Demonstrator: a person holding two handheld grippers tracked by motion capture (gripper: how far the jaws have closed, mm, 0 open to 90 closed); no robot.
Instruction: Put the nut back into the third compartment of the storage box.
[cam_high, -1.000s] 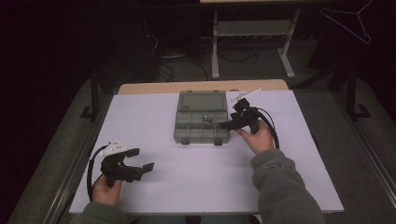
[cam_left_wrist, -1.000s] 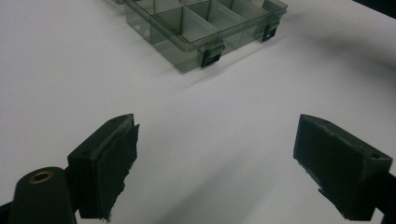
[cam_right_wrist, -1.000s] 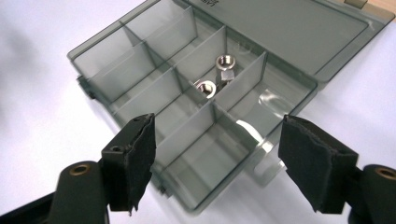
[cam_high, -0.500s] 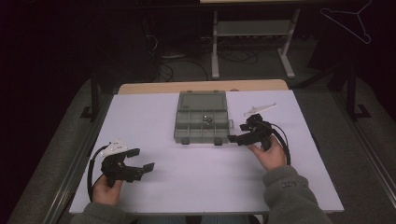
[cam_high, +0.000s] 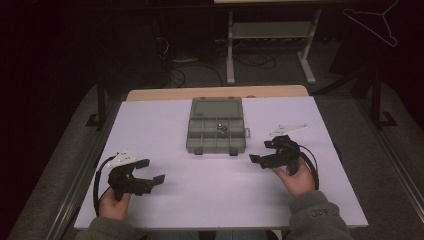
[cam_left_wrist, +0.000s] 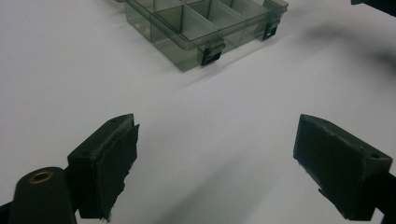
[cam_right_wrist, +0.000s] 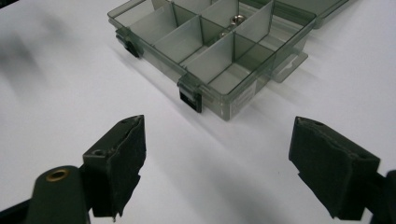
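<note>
Organizer box (cam_high: 217, 126) lies open at 12 o'clock w/ small metal bits (cam_high: 220, 129) inside. Left gripper (cam_high: 150, 180) and right gripper (cam_high: 261, 161) both gape wide, empty. Person should approach the box slowly, jaws level.

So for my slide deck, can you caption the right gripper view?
Open right gripper facing an open grey compartment box with small metal parts on a white table.

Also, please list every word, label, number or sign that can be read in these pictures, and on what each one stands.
Sleeve cuff: pale lettering, too small and blurred to read.
Compartment box: a pale strip like a label on its front wall, nothing readable.
No other text anywhere.
</note>
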